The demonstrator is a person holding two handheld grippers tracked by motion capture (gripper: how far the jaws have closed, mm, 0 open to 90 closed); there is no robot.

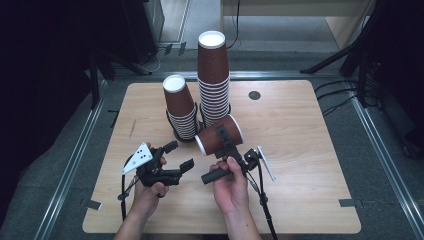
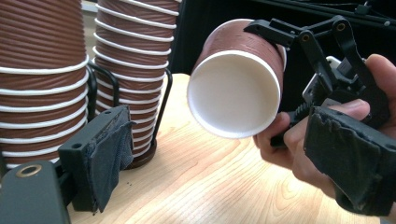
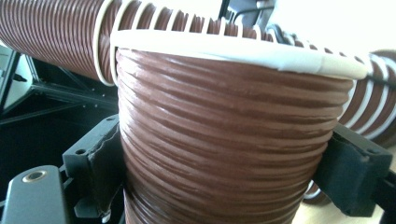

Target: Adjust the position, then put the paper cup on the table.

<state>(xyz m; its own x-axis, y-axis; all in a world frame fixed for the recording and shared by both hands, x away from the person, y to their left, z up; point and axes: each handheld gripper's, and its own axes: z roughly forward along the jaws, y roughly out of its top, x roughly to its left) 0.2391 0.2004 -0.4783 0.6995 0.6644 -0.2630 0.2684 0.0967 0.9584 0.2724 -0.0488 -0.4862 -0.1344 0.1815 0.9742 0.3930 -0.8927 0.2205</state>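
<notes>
Cup (image 1: 218, 135) of ribbed brown paper is clamped across its side wall by the right gripper (image 1: 226, 157), whose two padded jaws are pressed against it from either side; it is held off the wooden table (image 1: 300, 150), tipped on its side, with its white open mouth turned toward the left gripper (image 1: 179, 156). In the left gripper view the cup's white inside is seen between the left gripper's jaws but apart from both pads, which are spread wide with nothing gripped. Just behind the held cup, two stacks of upturned brown cups are stood side by side near the table's far edge, a shorter stack (image 1: 180, 107) and a taller stack (image 1: 214, 80).
</notes>
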